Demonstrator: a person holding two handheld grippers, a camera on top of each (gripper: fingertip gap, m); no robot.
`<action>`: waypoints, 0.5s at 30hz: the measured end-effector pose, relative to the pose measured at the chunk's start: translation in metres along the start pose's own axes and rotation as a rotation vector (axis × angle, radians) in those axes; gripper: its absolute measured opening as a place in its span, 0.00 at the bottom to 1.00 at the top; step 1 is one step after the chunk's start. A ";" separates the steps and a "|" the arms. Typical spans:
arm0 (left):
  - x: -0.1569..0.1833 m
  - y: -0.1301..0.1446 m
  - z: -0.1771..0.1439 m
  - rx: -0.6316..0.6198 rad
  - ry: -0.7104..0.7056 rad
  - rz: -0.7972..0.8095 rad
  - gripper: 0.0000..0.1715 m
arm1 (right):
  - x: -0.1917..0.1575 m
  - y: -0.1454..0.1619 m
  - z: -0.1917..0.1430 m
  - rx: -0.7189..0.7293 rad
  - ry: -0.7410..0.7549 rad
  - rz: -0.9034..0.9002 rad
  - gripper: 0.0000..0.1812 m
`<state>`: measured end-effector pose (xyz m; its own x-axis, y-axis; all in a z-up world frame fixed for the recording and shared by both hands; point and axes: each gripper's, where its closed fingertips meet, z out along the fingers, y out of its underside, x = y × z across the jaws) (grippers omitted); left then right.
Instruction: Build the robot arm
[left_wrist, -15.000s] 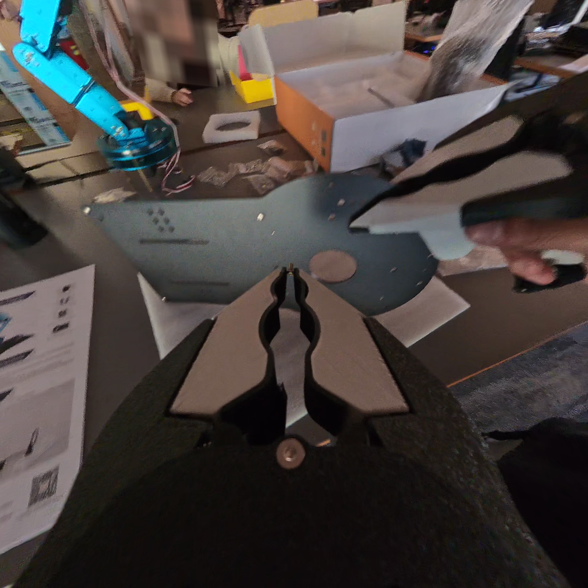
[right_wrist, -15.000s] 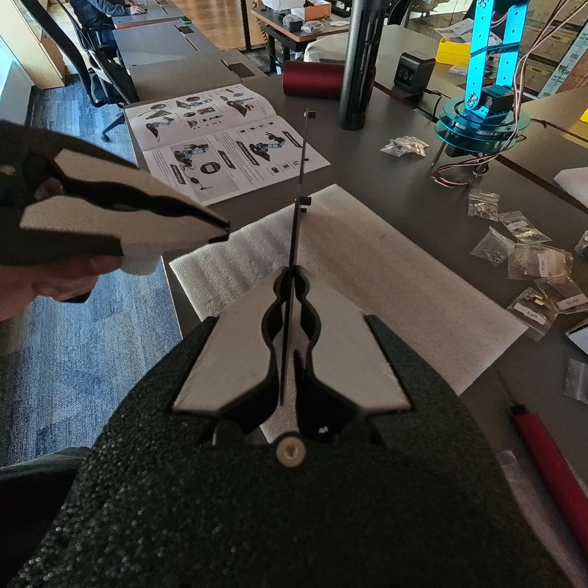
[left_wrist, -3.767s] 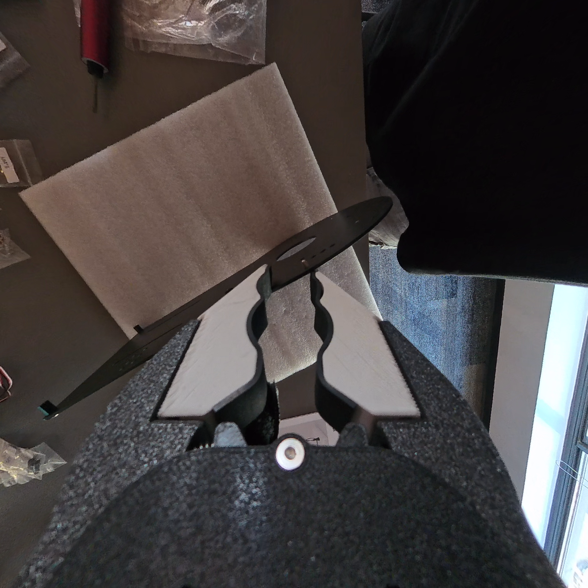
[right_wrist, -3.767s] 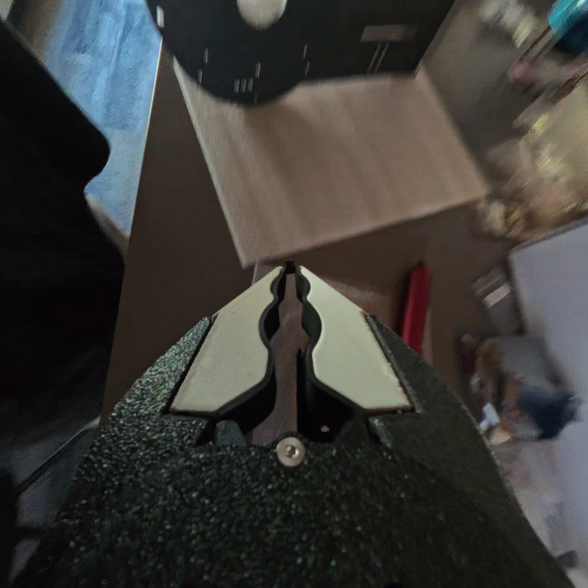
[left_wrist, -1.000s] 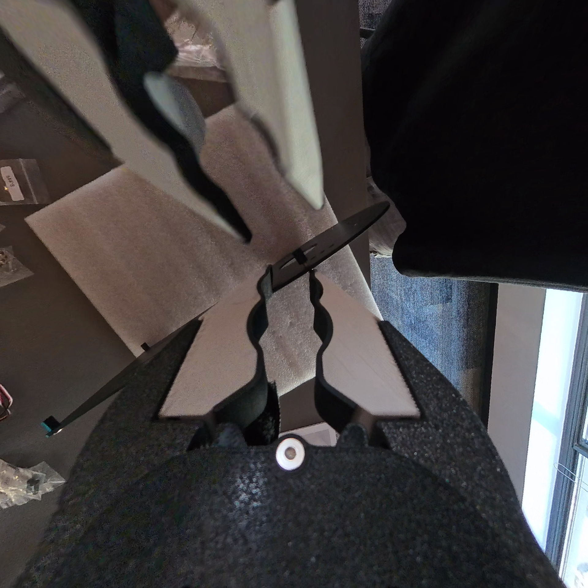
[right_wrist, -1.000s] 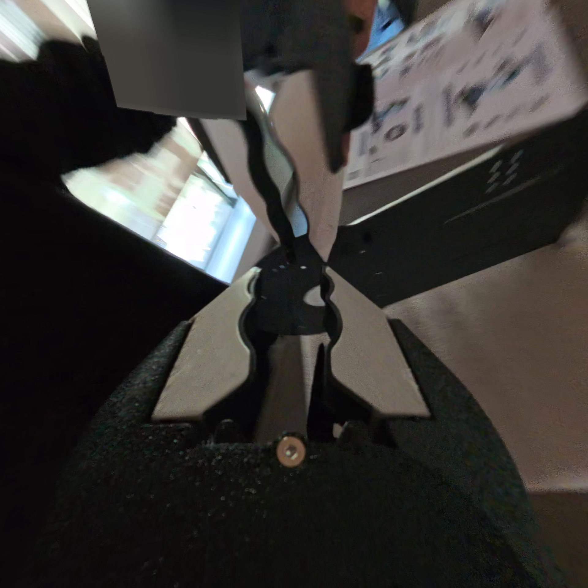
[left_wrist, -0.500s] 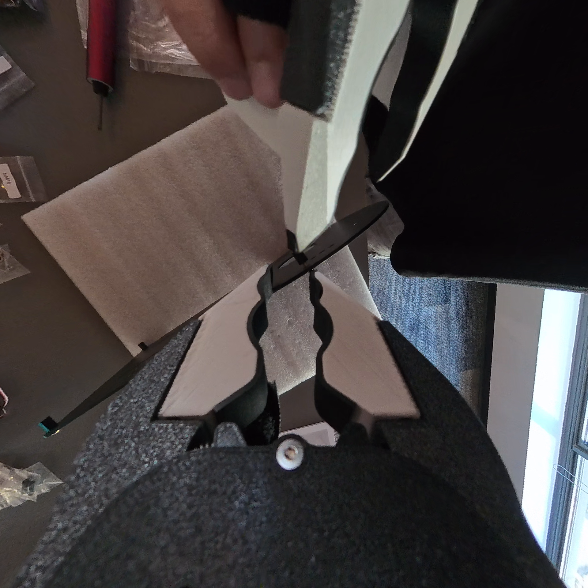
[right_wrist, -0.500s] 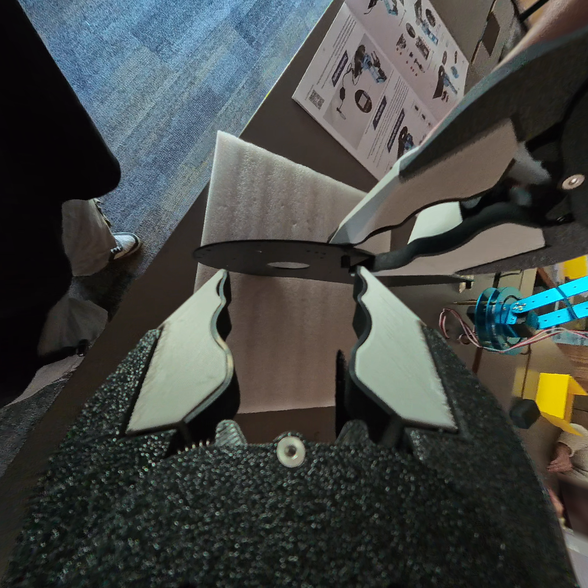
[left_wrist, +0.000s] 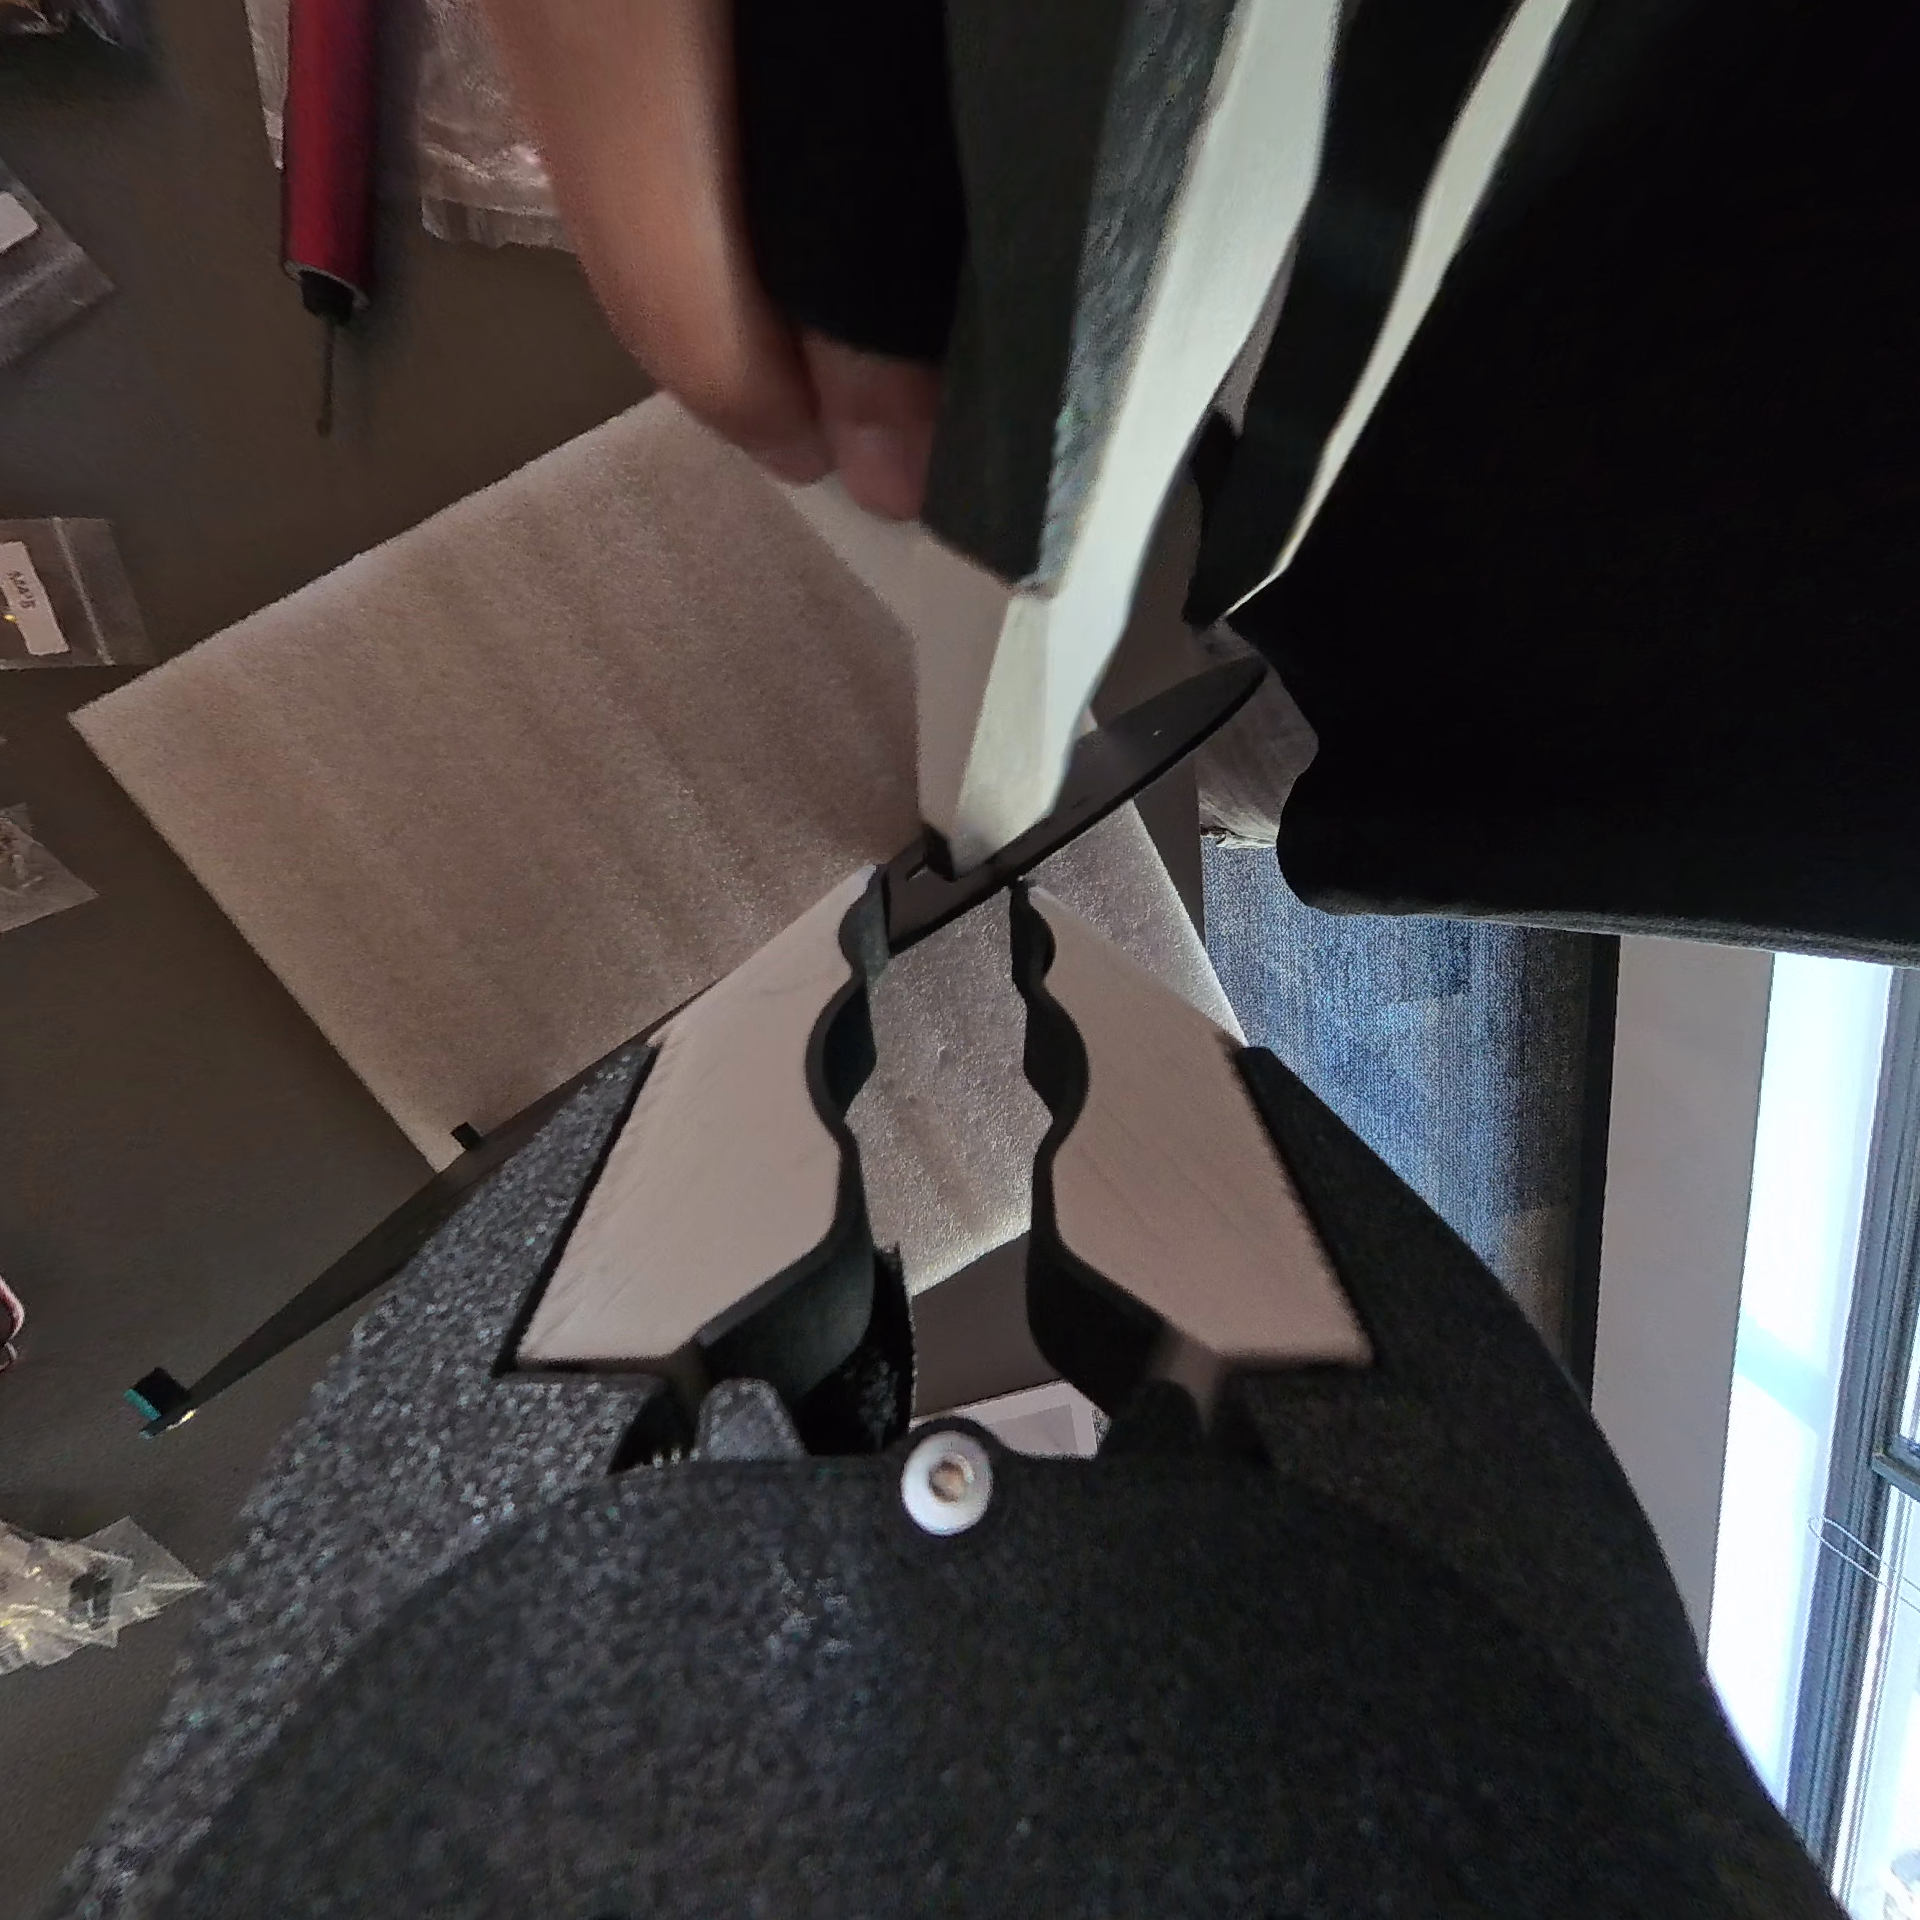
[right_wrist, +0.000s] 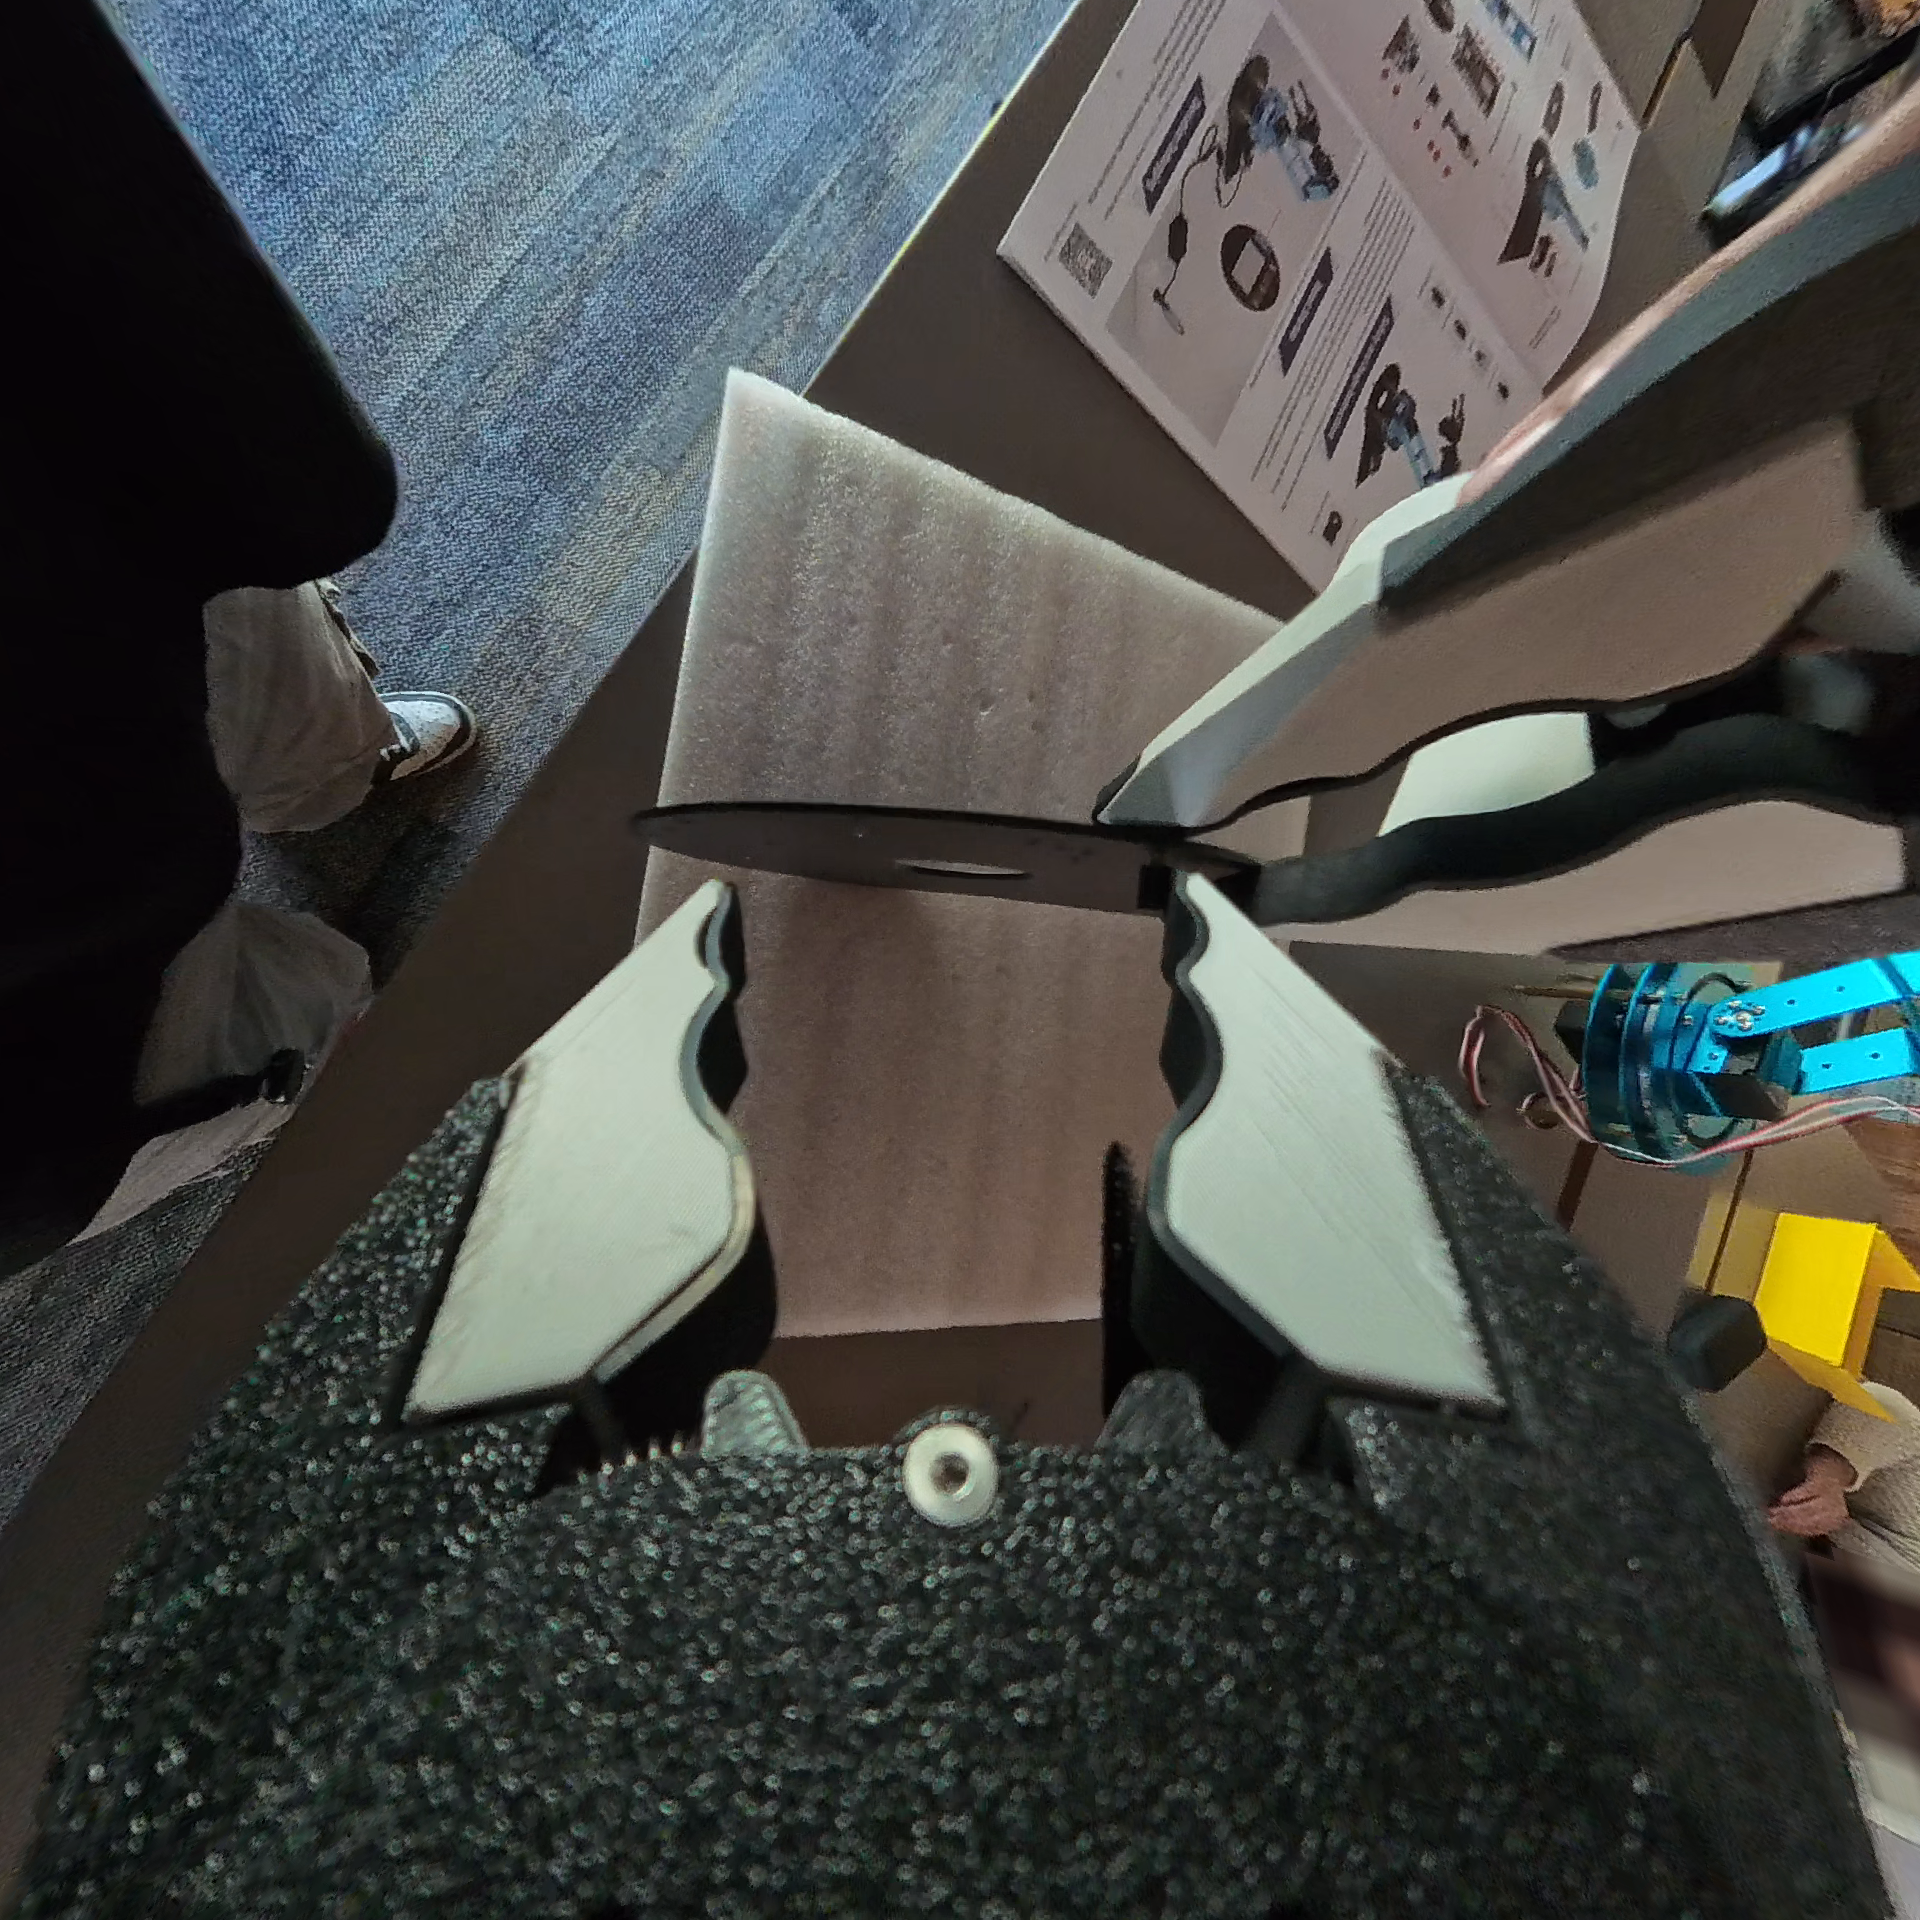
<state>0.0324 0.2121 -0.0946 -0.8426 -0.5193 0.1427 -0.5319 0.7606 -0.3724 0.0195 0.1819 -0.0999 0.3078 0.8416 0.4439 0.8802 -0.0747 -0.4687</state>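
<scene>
A thin black metal plate (left_wrist: 1153, 738) with a round hole is held in the air over a white foam sheet (left_wrist: 520, 779). My left gripper (left_wrist: 951, 899) is shut on it near its rounded end. In the right wrist view the plate (right_wrist: 831, 842) lies edge-on, with the left gripper (right_wrist: 1174, 847) clamped on it from the right. My right gripper (right_wrist: 956, 888) is open wide, its fingertips just under the plate's rounded end on either side of the hole. In the left wrist view the right gripper (left_wrist: 1091, 727) comes down from above, one white finger (left_wrist: 1039, 675) touching the plate.
On the dark table lie a red-handled screwdriver (left_wrist: 327, 135), bags of small parts (left_wrist: 62, 592), an instruction booklet (right_wrist: 1351, 239), a blue robot arm base (right_wrist: 1662, 1070) and a yellow box (right_wrist: 1818, 1299). The table edge drops to blue carpet (right_wrist: 520, 208). A person's leg and shoe (right_wrist: 416, 727) are beside it.
The plate has passed from my right gripper to my left. Over the last second the right gripper opened wide and moved in on the plate's rounded end. The left gripper stayed still.
</scene>
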 end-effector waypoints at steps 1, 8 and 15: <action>0.000 -0.001 0.000 0.002 -0.001 0.000 0.13 | 0.001 0.004 0.003 -0.016 -0.002 0.001 0.45; -0.001 -0.001 0.000 0.009 0.002 0.001 0.13 | 0.000 -0.002 -0.005 -0.002 0.009 -0.012 0.43; 0.000 0.001 0.000 0.004 0.004 0.000 0.13 | 0.004 -0.002 -0.006 -0.009 0.033 -0.026 0.42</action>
<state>0.0318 0.2124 -0.0946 -0.8430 -0.5178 0.1458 -0.5313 0.7589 -0.3765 0.0213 0.1821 -0.0922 0.2958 0.8255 0.4807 0.8914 -0.0578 -0.4494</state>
